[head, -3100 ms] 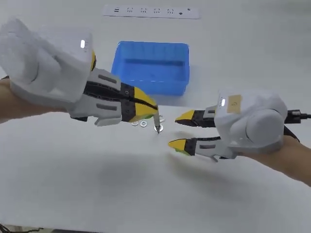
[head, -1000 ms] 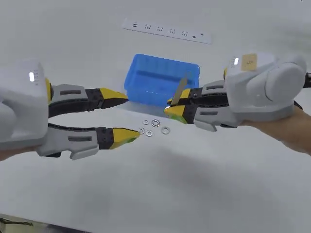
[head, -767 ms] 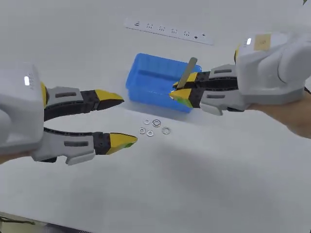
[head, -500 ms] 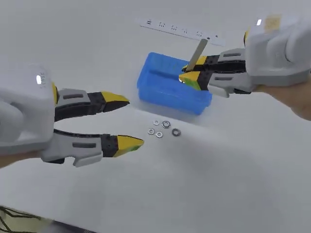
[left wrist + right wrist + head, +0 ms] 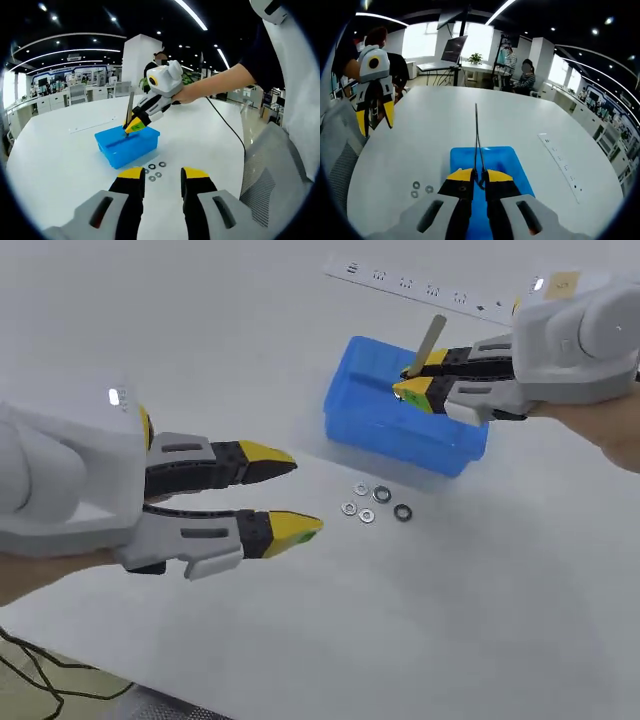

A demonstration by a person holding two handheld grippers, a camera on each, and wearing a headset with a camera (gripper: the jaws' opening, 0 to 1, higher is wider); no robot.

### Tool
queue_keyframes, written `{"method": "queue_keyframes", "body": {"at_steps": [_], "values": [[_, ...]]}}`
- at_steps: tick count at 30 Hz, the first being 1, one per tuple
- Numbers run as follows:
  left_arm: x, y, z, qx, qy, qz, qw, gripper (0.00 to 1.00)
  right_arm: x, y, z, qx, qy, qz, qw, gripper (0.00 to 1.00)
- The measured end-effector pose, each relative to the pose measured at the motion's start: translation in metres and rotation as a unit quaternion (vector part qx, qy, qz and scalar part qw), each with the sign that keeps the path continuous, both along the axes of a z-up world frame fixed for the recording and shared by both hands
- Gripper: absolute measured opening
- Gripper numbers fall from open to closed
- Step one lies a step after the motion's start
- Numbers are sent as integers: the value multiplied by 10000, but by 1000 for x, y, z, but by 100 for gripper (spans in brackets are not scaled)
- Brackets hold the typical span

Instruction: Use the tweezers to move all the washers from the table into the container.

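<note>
A blue container (image 5: 385,425) stands on the white table, with several small metal washers (image 5: 375,502) lying loose just in front of it. My right gripper (image 5: 408,388) hovers over the container, shut on the thin grey tweezers (image 5: 432,340), whose long end sticks upward. The right gripper view shows the tweezers (image 5: 476,135) running straight out from the closed jaws above the container (image 5: 507,162), with the washers (image 5: 420,189) lower left. My left gripper (image 5: 293,495) is open and holds nothing, left of the washers. Ahead of its jaws (image 5: 163,175) lie the washers (image 5: 155,170) and the container (image 5: 120,147).
A white power strip (image 5: 420,287) lies behind the container. The table's near edge runs across the lower left corner, with dark cables (image 5: 25,665) below it. A person's arm and a grey chair are at the right of the left gripper view.
The tweezers, held in the left gripper 3.1 s ago, are now in the right gripper, which has moved from beside the washers to above the container. The left gripper is open.
</note>
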State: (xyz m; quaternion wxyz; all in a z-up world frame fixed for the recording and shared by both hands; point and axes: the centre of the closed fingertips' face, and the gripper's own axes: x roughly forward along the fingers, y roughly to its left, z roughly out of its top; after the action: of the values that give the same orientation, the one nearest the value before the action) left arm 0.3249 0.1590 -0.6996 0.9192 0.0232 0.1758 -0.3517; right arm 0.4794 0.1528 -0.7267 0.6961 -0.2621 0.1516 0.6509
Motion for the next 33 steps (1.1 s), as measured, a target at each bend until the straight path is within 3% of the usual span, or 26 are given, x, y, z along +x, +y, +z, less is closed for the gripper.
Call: {"method": "queue_keyframes", "body": {"at_steps": [3,6,8,9,11,12,14,17,18,19,21,23,28,30,33], "values": [[4,1,0,-101,-5,61,9999,32,2,0,-6,-39,62,-9,10000,9],[4,-5,2,-656,275,84,9974,37,4,1,-10,-34,101,-26,9999,9],[4,-7,0,-583,308,-8,9978,40,7,2,-13,-43,122,-41,9999,9],[3,-9,-1,-545,300,-38,9981,38,8,2,-15,-50,136,-49,9999,9],[6,-7,1,-454,129,14,9989,18,9,2,-18,-68,151,-53,9998,9],[8,-4,2,-479,74,118,9988,14,9,2,-21,-81,149,-46,9998,9],[6,-6,3,-642,199,57,9977,13,9,2,-25,-117,168,-33,9998,9],[8,-3,8,-634,27,131,9979,5,10,2,-31,-175,162,-16,9997,9],[9,-2,11,-738,54,192,9971,4,11,1,-32,-186,175,-22,9997,9],[8,-4,12,-994,260,215,9945,4,11,1,-33,-189,194,-33,9996,9],[11,-1,13,-960,244,272,9947,4,11,1,-34,-173,220,-47,9996,9],[10,-2,12,-1041,385,279,9934,4,11,2,-34,-170,220,-47,9996,9],[11,-2,12,-892,332,221,9952,4,11,2,-37,-192,212,-27,9996,9],[11,-2,10,-698,273,197,9970,4,11,2,-38,-197,205,-31,9996,9],[10,-3,9,-655,275,147,9974,4,11,1,-39,-212,202,-24,9996,9]]}}
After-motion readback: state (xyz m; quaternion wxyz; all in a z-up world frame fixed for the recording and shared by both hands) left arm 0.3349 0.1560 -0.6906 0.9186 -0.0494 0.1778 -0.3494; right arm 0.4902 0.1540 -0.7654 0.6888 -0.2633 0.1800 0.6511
